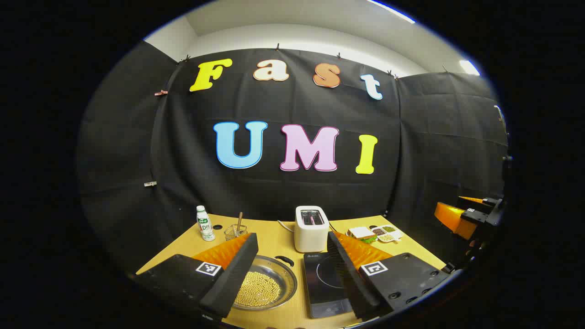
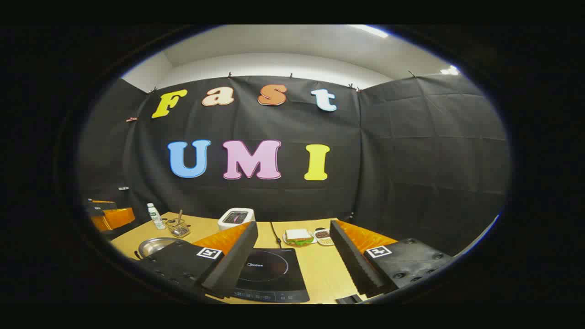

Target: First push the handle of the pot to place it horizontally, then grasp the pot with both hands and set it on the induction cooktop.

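The steel pot (image 1: pixel 263 285), holding yellow beans, sits on the wooden table (image 1: pixel 274 237) under my left gripper (image 1: pixel 291 238), which is open above it. A black handle (image 1: pixel 284 260) shows on the pot's far right rim. The black induction cooktop (image 1: pixel 324 283) lies just right of the pot. In the right gripper view my right gripper (image 2: pixel 293 226) hangs open over the cooktop (image 2: pixel 269 274), with the pot (image 2: pixel 157 246) off to its left. Each gripper also appears at the edge of the other's view, the right gripper (image 1: pixel 462 209) and the left gripper (image 2: pixel 109 214).
Behind the cooktop stands a white toaster (image 1: pixel 311 227) with its cord. A small bottle (image 1: pixel 205 223) and a wire basket (image 1: pixel 235 230) are at the back left. A sandwich plate (image 1: pixel 363 234) and a dish of beans (image 1: pixel 387 233) sit at the back right.
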### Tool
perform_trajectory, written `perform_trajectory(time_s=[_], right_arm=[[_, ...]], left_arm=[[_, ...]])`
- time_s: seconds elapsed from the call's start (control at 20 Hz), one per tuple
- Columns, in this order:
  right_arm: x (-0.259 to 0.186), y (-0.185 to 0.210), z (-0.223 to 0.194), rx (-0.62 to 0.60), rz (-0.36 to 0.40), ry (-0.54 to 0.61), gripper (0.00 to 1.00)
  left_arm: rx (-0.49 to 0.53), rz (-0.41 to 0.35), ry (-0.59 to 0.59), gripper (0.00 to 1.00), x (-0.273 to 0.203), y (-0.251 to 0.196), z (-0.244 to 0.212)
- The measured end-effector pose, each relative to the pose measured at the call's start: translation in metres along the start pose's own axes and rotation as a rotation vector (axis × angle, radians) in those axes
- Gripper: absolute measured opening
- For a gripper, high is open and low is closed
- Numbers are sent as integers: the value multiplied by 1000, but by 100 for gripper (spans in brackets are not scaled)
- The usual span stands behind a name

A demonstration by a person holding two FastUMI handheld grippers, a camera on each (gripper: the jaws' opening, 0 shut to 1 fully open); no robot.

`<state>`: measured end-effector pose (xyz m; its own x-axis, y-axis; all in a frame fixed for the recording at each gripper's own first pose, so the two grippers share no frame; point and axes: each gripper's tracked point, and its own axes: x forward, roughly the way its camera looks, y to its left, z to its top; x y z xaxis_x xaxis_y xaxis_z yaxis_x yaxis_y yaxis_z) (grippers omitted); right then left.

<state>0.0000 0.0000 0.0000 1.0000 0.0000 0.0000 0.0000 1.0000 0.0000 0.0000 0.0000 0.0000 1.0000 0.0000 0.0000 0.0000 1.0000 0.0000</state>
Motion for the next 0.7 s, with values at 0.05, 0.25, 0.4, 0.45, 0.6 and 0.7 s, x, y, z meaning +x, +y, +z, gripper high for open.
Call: perform_trajectory(time_s=[0.05,0.25,0.4,0.45,0.6,0.7], right_arm=[[0,-1,1,1,-1,-3,98],[-1,-9,1,21,-16,-5,98],[-1,-5,-3,18,-7,3,98],[-1,-3,-4,18,2,7,98],[0,3,-4,13,23,8,98],[0,7,-6,16,36,13,98]], left_arm=[[5,9,-6,93,-1,3,2],[25,38,-44,95,-2,17,12],[15,65,-41,95,-3,26,10],[9,73,-37,95,-4,28,9],[8,84,-28,95,-6,32,6],[12,88,-27,92,-7,34,7]])
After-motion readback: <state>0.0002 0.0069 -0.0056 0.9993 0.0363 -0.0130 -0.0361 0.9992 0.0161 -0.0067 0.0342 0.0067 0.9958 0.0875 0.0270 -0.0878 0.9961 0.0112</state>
